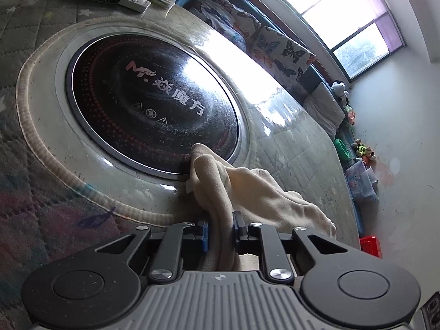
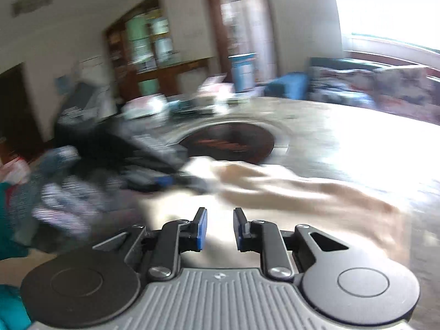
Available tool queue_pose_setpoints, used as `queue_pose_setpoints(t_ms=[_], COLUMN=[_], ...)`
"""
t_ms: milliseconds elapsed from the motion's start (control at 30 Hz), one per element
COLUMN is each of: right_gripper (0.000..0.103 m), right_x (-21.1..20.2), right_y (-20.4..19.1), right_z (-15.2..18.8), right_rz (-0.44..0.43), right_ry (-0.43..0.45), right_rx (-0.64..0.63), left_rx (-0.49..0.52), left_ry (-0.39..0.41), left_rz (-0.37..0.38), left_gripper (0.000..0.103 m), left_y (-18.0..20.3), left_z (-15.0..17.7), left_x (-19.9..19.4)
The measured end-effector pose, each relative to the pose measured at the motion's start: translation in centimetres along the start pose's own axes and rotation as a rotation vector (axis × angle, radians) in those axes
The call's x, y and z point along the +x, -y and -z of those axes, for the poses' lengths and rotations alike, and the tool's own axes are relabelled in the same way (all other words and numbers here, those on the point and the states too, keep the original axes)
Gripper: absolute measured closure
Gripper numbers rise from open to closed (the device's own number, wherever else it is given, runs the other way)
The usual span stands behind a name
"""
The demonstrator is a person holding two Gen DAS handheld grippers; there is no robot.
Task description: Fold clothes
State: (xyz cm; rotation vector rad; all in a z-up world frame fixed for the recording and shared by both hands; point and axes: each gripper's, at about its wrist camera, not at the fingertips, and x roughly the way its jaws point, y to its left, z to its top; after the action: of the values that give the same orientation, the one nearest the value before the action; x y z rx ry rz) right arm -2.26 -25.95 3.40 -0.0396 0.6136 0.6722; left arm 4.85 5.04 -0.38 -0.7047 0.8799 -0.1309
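Left gripper (image 1: 220, 231) clamped on a bunched fold of the beige cloth (image 1: 247, 189), fabric pinched between the blue-padded fingers (image 1: 203, 233) and spilling forward over the table. Cloth draped across the round table's (image 1: 288, 126) glossy top, its far tip touching the rim of the black induction cooktop (image 1: 151, 104) set in the centre, printed with a pink logo and white Chinese characters. Quilted table cover (image 1: 33, 27) around the cut-out, edged in pale ribbed trim. Butterfly-print cushions (image 1: 277, 52) along the window bench behind. Right gripper (image 2: 220, 228) parted, nothing between the pads, hovering over the near part of the same cloth (image 2: 302, 189). Right wrist view heavily motion-blurred; left gripper (image 2: 176, 178) only a dark smear at the cloth's left end, cooktop (image 2: 233, 140) just beyond.
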Motion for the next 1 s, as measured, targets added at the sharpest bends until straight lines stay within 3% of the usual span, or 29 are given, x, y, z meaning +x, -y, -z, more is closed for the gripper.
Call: queue_pose_setpoints(t_ms=[100, 233, 367, 500, 567, 600, 633, 833, 1000], right_gripper=[0.079, 0.067, 0.063, 0.063, 0.07, 0.084, 0.089, 0.093, 0.093], right_x=[-0.8, -0.9, 0.2, 1.1, 1.2, 1.2, 1.1, -1.4, -4.8], right_y=[3.8, 8.1, 11.2, 13.0, 12.8, 12.6, 12.3, 11.7, 12.5], right_z=[0.3, 0.8, 1.3, 1.9, 1.9, 1.9, 1.9, 1.7, 1.2], right_rz=[0.146, 0.309, 0.342, 0.303, 0.287, 0.275, 0.265, 0.282, 0.349], right_ry=[0.012, 0.017, 0.022, 0.027, 0.032, 0.034, 0.037, 0.11, 0.17], right_rx=[0.066, 0.135, 0.227, 0.324, 0.317, 0.317, 0.317, 0.294, 0.278], left_rx=[0.013, 0.029, 0.051, 0.068, 0.082, 0.094, 0.11, 0.226, 0.319], left_ry=[0.005, 0.009, 0.013, 0.017, 0.022, 0.025, 0.03, 0.058, 0.043], left_rz=[-0.009, -0.022, -0.038, -0.053, -0.059, -0.062, -0.065, -0.05, -0.008], left_gripper=[0.085, 0.085, 0.085, 0.085, 0.085, 0.085, 0.085, 0.086, 0.088], left_y=[0.2, 0.6, 1.1, 1.5, 1.7, 2.0, 2.4, 5.5, 9.7], left_z=[0.1, 0.2, 0.3, 0.3, 0.3, 0.3, 0.3, 0.1, 0.4], left_x=[-0.1, -0.2, -0.2, 0.0, 0.0, -0.1, -0.2, -0.7, 0.9])
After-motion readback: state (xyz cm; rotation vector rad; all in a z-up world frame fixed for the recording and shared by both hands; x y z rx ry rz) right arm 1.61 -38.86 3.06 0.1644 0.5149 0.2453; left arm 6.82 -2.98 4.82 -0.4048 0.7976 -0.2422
